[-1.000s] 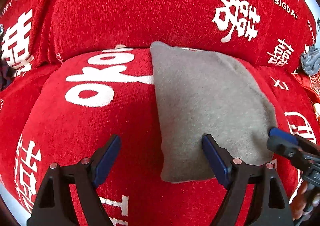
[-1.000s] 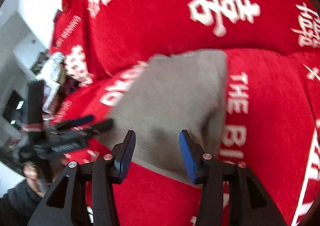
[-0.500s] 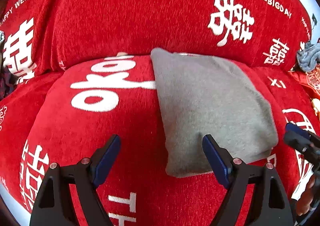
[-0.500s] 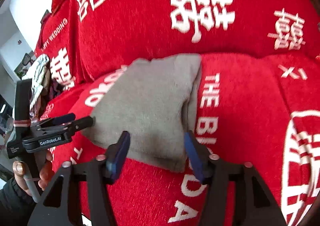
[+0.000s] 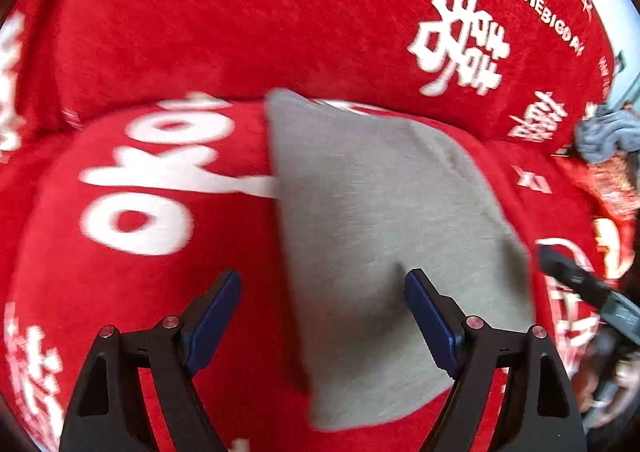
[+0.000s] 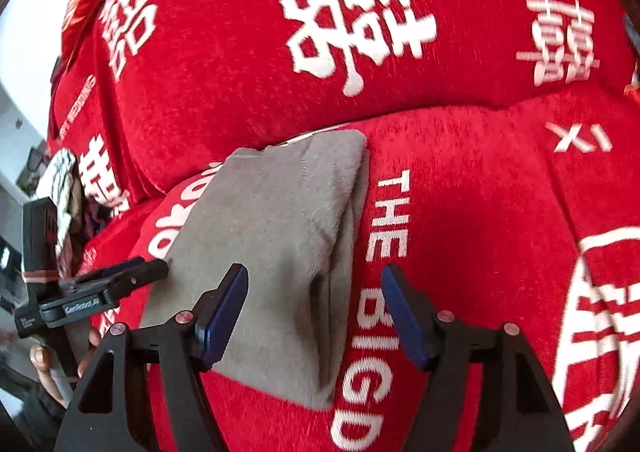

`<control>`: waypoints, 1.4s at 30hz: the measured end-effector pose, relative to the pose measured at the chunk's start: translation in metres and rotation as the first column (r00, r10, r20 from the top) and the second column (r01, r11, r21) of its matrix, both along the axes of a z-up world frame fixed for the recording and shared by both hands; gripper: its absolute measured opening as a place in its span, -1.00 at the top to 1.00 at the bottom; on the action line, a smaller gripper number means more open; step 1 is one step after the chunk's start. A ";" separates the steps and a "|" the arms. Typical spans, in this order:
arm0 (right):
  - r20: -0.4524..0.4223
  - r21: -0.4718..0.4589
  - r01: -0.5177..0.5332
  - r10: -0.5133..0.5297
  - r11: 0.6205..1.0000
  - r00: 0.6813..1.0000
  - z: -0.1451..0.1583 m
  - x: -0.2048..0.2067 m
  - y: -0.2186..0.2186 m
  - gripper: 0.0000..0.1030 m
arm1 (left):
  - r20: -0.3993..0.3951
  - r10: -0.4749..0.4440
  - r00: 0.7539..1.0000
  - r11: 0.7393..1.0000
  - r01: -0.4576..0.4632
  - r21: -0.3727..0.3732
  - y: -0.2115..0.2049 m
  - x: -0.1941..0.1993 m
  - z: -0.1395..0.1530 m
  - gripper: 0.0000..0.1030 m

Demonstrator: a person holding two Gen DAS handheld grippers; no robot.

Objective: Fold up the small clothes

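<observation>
Both wrist views look down closely, sharing the grey cloth (image 5: 384, 220).

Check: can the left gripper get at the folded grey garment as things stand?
Probably yes: the left gripper is open right over the grey garment's left edge on the red sofa cover, with nothing between.

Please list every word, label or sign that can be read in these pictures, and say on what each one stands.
"THE BIG DA": red sofa cover, seat, last part cut off.
"THEBIGDAY": cover's backrest.
"XI": cover, seat.
White double-happiness sign: backrest.
"WEDDING": backrest, far left, faint.
"GenRobot.AI": left gripper.
Smaller label below it: too small.
Grey folded cloth: no text.
</observation>
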State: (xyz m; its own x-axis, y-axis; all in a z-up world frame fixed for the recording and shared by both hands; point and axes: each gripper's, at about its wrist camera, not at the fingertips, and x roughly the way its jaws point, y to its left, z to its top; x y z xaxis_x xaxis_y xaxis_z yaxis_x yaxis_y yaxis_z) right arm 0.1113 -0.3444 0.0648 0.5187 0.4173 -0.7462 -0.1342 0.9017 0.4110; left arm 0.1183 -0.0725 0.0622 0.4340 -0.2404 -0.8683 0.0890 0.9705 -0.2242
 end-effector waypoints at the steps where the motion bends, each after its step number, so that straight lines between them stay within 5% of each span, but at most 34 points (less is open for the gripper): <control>1: -0.020 0.019 0.004 -0.003 1.000 1.000 -0.005 0.008 -0.001 -0.41 | -0.020 0.001 1.000 1.000 -0.001 -0.012 -0.001 0.006 -0.004 -0.65; 9: -0.193 0.135 -0.007 0.033 0.991 0.981 -0.057 0.055 0.013 -0.41 | -0.189 -0.059 0.980 0.980 0.021 -0.200 -0.002 0.048 -0.044 -0.65; 12: -0.175 0.169 -0.027 0.058 0.985 0.983 -0.062 0.061 0.024 -0.28 | -0.186 -0.056 0.981 0.972 0.012 -0.233 -0.001 0.055 -0.050 -0.61; 17: -0.129 0.106 -0.077 0.090 0.991 0.988 -0.055 0.060 0.042 0.12 | -0.140 -0.071 0.988 0.980 0.042 -0.195 -0.005 0.053 -0.045 -0.20; 21: -0.087 0.037 -0.084 0.087 0.996 0.992 -0.047 0.053 0.052 0.20 | -0.092 -0.074 0.993 0.989 0.061 -0.134 -0.012 0.047 -0.037 -0.06; 28: 0.001 -0.055 -0.115 0.115 0.992 0.993 -0.018 0.034 0.069 0.25 | 0.002 -0.096 0.995 0.995 0.096 -0.002 -0.024 0.026 -0.012 -0.01; 42: 0.101 -0.111 -0.170 0.181 0.979 0.978 0.023 -0.037 0.104 0.25 | 0.104 -0.093 0.990 0.995 0.088 0.050 0.002 -0.052 0.027 -0.01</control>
